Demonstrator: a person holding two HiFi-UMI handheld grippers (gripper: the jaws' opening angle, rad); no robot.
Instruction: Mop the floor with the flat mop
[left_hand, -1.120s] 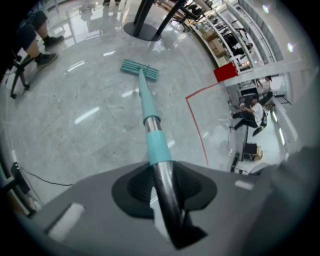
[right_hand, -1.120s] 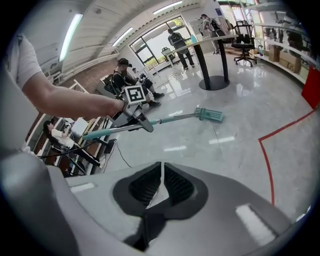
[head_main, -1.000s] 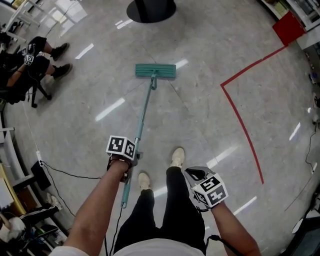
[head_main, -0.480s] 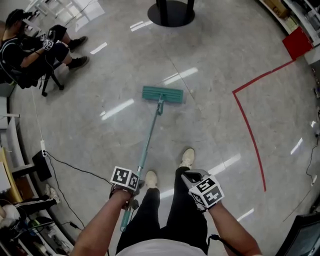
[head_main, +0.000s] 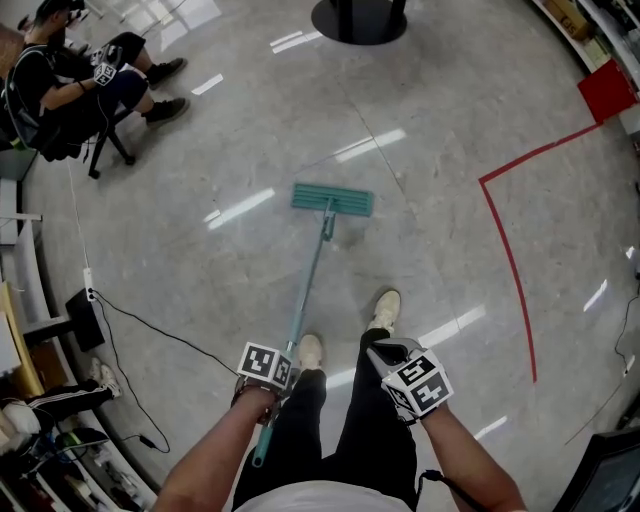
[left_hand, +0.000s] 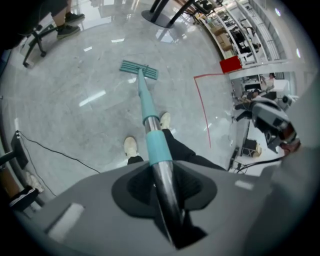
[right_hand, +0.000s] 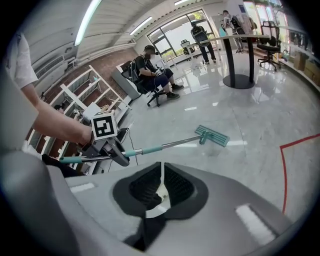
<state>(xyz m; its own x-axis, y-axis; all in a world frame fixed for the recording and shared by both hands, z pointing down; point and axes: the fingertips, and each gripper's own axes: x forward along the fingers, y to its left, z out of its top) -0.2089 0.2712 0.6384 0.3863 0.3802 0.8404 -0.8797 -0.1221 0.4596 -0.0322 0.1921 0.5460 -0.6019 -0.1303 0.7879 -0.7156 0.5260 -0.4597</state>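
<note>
The flat mop has a teal head (head_main: 333, 200) that lies flat on the glossy grey floor ahead of me. Its long handle (head_main: 305, 300) slopes back to my left gripper (head_main: 272, 385), which is shut on the metal upper part of the handle. In the left gripper view the handle (left_hand: 159, 165) runs straight out between the jaws to the mop head (left_hand: 139, 70). My right gripper (head_main: 405, 375) hangs beside my right leg, apart from the mop, its jaws shut on nothing (right_hand: 161, 180). The right gripper view shows the left gripper (right_hand: 107, 147) and the mop head (right_hand: 212, 135).
A person sits on a chair (head_main: 70, 80) at the far left. A black round table base (head_main: 358, 20) stands ahead. Red tape (head_main: 510, 260) marks the floor at right, with a red box (head_main: 608, 90) beyond. A black cable (head_main: 150, 325) trails at left beside shelves. My feet (head_main: 385, 310) are near the handle.
The mop head has slid back across the floor toward my feet. My left gripper has drawn the handle back, lower in the head view. The right gripper has barely shifted.
</note>
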